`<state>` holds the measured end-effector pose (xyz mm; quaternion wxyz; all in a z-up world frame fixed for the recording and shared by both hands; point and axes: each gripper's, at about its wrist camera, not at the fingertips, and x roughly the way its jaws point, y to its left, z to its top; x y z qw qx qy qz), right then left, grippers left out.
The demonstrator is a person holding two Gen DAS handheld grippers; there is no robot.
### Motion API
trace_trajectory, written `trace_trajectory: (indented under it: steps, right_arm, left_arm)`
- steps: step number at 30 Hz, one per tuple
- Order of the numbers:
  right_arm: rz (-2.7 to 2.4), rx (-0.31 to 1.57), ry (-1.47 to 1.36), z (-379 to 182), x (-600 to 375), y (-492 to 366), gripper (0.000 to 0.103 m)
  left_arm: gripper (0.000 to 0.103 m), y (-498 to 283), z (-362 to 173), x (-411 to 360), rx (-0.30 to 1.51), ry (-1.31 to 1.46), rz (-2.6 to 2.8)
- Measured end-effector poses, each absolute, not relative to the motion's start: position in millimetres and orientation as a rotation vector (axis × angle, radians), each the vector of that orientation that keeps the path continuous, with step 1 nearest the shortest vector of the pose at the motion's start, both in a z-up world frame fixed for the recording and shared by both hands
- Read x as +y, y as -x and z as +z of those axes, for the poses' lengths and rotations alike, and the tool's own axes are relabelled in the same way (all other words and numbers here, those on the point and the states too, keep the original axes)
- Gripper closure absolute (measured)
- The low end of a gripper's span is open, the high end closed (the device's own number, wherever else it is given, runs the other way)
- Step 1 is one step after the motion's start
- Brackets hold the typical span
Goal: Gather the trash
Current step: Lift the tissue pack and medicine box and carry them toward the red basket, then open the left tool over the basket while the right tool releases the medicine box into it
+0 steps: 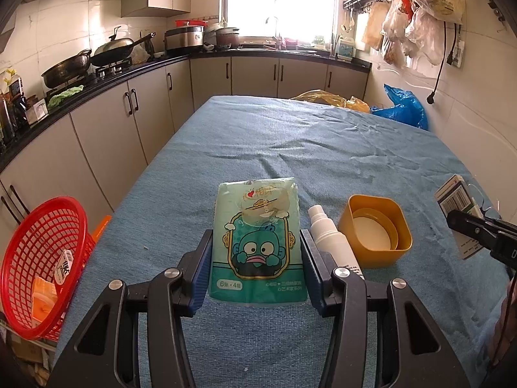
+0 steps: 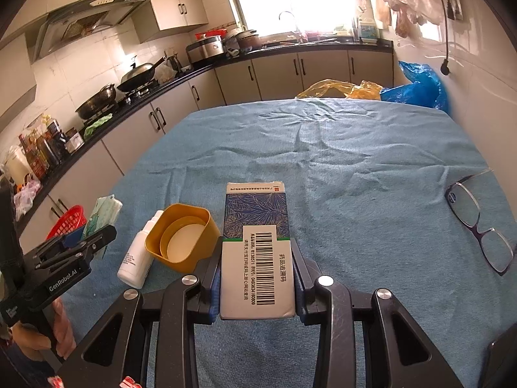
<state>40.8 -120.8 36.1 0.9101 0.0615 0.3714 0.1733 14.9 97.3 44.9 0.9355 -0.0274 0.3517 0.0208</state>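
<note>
A green tissue pack (image 1: 258,226) with a cartoon face sits between the blue pads of my left gripper (image 1: 256,242), which is shut on its two sides just above the blue tablecloth (image 1: 290,148). In the right wrist view, my right gripper (image 2: 257,258) is shut on a white and blue medicine box (image 2: 255,213), barcode side up. That box (image 1: 452,194) also shows at the right edge of the left wrist view. A red mesh basket (image 1: 42,258) stands beyond the table's left edge, with a small box and orange packets inside.
A white spray bottle (image 1: 332,242) lies next to a yellow square cup (image 1: 374,229), between the two grippers. Dark-framed glasses (image 2: 478,223) lie at the right. Yellow (image 1: 326,98) and blue (image 1: 404,106) plastic bags sit past the far edge. Kitchen counters run along the left and back.
</note>
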Motion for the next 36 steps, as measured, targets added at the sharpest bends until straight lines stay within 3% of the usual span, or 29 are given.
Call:
trace_trajectory:
  steps: [13,36]
  right_arm:
    - [0.421,0.732,-0.211,60.5,-100.0,7.7,0.066]
    - [0.623,0.756,-0.044,82.8,16.5,49.1,0.066]
  left_arm:
    - [0.054,25.5,64.5,116.0,0.703,0.095,0.041]
    - [0.054,102.5,83.6,209.5,0.647,0.186,0.176]
